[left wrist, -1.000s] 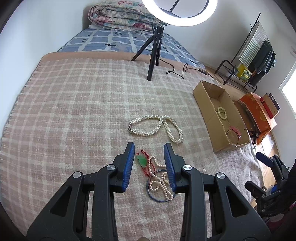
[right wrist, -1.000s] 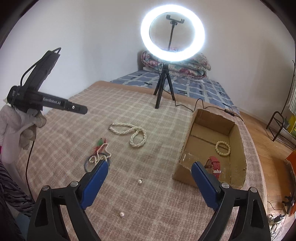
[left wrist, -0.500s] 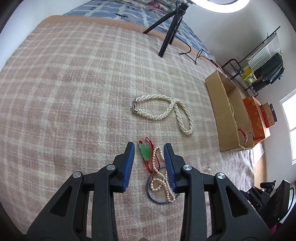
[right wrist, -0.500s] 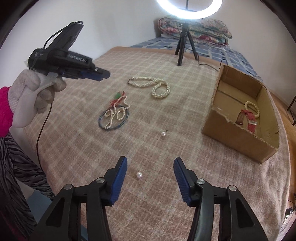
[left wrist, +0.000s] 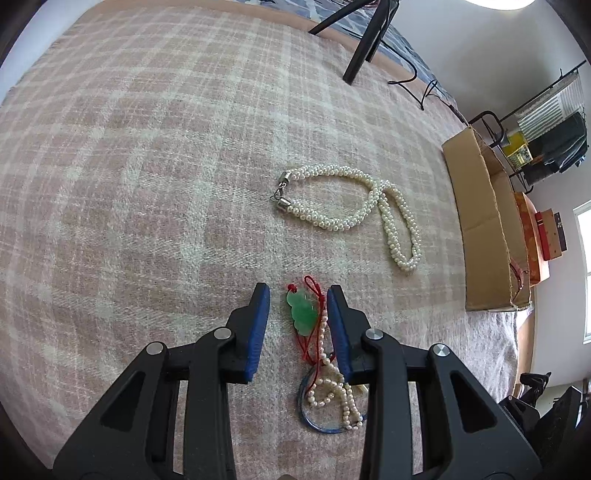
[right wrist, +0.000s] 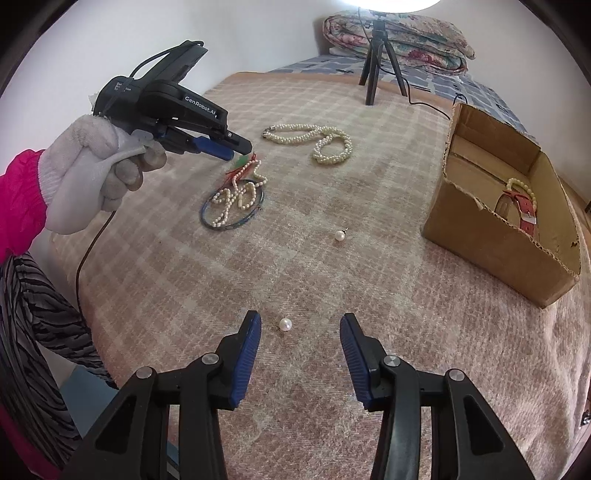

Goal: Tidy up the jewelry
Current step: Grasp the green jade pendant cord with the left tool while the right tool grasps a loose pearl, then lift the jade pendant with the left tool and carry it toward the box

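Note:
My left gripper (left wrist: 297,291) hangs low over the plaid blanket, jaws apart. The green pendant (left wrist: 303,312) on its red cord lies between them, untouched. Behind it a thin pearl strand (left wrist: 328,387) lies on a blue bangle (left wrist: 325,424). A thick twisted pearl necklace (left wrist: 351,210) lies farther out. My right gripper (right wrist: 300,317) is closing; a loose pearl (right wrist: 285,325) sits between the jaws, near the left finger, not pressed. A pearl earring (right wrist: 340,235) lies beyond. The cardboard box (right wrist: 498,236) holds a red watch strap (right wrist: 524,206) and a pearl bracelet (right wrist: 521,184).
A ring-light tripod (right wrist: 373,74) and its cable stand at the far end of the blanket, with a folded quilt (right wrist: 399,33) behind. A gloved hand (right wrist: 96,173) with a pink sleeve holds the left gripper. A clothes rack (left wrist: 546,136) and an orange box (left wrist: 532,236) stand past the cardboard box.
Both grippers have sunk toward the blanket and tilted down. The right jaws narrowed from wide to around the loose pearl. The left gripper came down over the green pendant.

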`<act>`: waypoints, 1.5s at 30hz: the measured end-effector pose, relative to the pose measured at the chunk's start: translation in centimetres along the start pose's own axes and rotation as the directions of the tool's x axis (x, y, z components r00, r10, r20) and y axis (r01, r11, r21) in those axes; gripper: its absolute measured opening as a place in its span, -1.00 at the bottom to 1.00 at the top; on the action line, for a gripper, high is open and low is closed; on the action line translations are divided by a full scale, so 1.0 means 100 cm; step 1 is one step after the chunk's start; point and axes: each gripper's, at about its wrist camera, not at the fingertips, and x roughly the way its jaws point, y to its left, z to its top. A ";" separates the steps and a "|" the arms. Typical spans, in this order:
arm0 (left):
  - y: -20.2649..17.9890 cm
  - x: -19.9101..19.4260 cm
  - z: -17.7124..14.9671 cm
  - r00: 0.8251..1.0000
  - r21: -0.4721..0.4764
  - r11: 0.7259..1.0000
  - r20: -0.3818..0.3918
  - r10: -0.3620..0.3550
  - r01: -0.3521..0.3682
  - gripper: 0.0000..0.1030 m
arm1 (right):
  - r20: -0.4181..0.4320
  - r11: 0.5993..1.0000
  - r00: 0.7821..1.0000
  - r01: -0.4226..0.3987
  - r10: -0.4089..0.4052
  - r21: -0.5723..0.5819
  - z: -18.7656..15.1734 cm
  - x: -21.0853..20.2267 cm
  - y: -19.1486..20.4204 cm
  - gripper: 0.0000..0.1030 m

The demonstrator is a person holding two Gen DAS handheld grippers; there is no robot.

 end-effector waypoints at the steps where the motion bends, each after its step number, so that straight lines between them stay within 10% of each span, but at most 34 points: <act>1: -0.001 0.001 0.000 1.000 0.000 1.000 -0.004 0.000 0.000 -0.38 | -0.004 1.000 1.000 -0.005 0.005 0.005 0.000 0.001 -0.001 -0.19; 36: 0.000 0.003 0.006 0.994 0.013 0.996 0.064 0.087 -0.088 -0.92 | -0.067 0.999 0.998 -0.003 0.000 -0.053 -0.002 0.027 0.018 -0.45; 45: 0.000 0.001 0.007 0.995 0.010 0.997 0.069 0.079 -0.080 -0.93 | -0.056 0.999 0.998 -0.011 0.009 -0.034 0.001 0.029 0.015 -0.82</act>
